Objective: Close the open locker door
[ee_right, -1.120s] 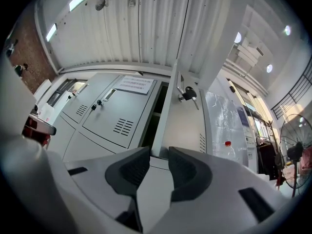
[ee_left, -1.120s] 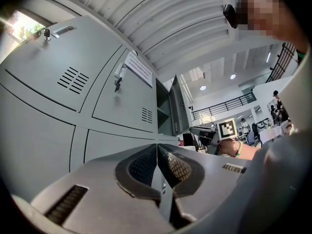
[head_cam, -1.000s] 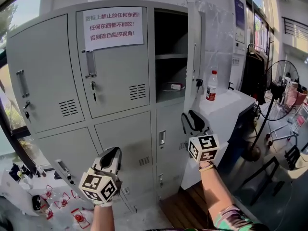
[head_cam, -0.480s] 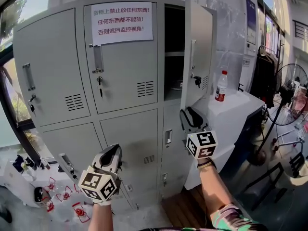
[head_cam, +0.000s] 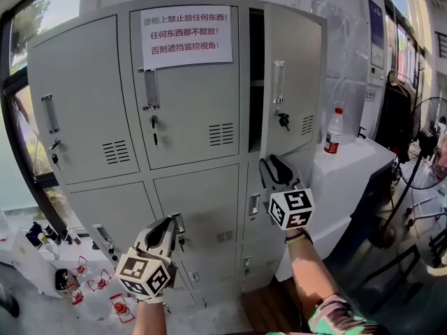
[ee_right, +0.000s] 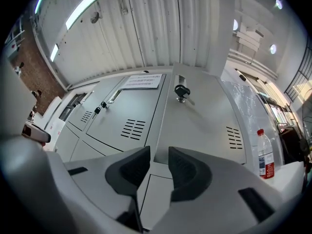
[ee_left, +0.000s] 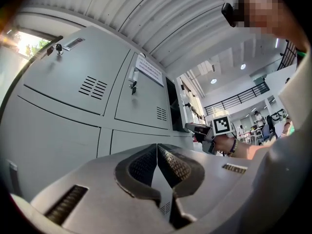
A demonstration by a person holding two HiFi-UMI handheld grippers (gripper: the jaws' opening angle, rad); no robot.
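The grey locker bank (head_cam: 105, 117) fills the head view. Its upper right door (head_cam: 290, 82) stands slightly ajar, with a narrow dark gap (head_cam: 255, 82) along its left edge. A key hangs in the door's lock (ee_right: 181, 92). My right gripper (head_cam: 274, 167) is just below the door's lower edge, jaws a little apart and nothing between them; whether it touches the door I cannot tell. In the right gripper view the right gripper (ee_right: 159, 152) points up at the door (ee_right: 200, 121). My left gripper (head_cam: 165, 230) is lower, before the lower lockers, shut and empty. The pads of the left gripper (ee_left: 157, 147) meet.
A paper notice (head_cam: 186, 28) is taped to the middle upper door. A water bottle (head_cam: 335, 131) stands on a white cabinet (head_cam: 353, 176) right of the lockers. A fan (head_cam: 427, 128) stands at far right. Small items (head_cam: 77, 278) lie on the floor at lower left.
The upper right door has swung from wide open to almost shut. My right gripper has stayed near the door's lower edge. The left gripper has moved little.
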